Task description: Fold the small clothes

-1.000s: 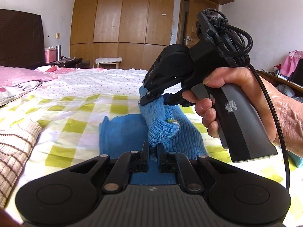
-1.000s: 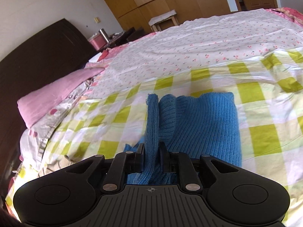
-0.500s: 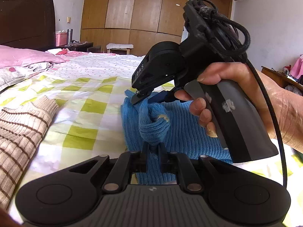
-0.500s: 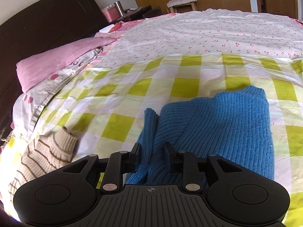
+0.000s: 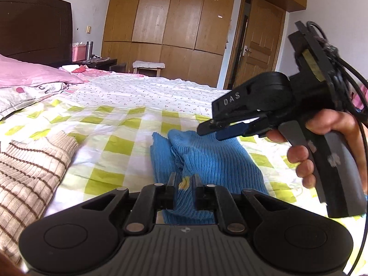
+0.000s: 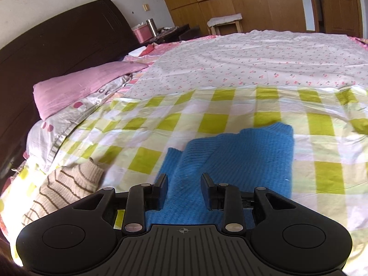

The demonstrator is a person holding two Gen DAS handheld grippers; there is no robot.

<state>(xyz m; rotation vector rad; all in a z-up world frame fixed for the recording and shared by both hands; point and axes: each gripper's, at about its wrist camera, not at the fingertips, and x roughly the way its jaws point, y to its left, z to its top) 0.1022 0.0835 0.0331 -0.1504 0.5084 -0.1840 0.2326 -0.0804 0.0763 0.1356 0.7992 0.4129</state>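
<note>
Checked bedspread [image 6: 220, 119] under blue knit [image 6: 248, 151]. Right gripper [image 6: 184, 184] jaws just opened, knit released, fold laid; left gripper [image 5: 184, 181] kept pinched on knit edge.

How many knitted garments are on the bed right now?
2. The blue sweater lies on the checked sheet in front of both grippers; the beige striped sweater sits beside it, toward the headboard. Others may lie out of view.

A bed [image 6: 230, 119] with a green-checked sheet carried a pink pillow [image 6: 76, 89] near its head edge, against a dark headboard [image 6: 57, 46]. Beyond its far edge stood wooden wardrobes [image 5: 165, 23], a small stool [image 5: 148, 66] and a wooden door [image 5: 260, 46].
</note>
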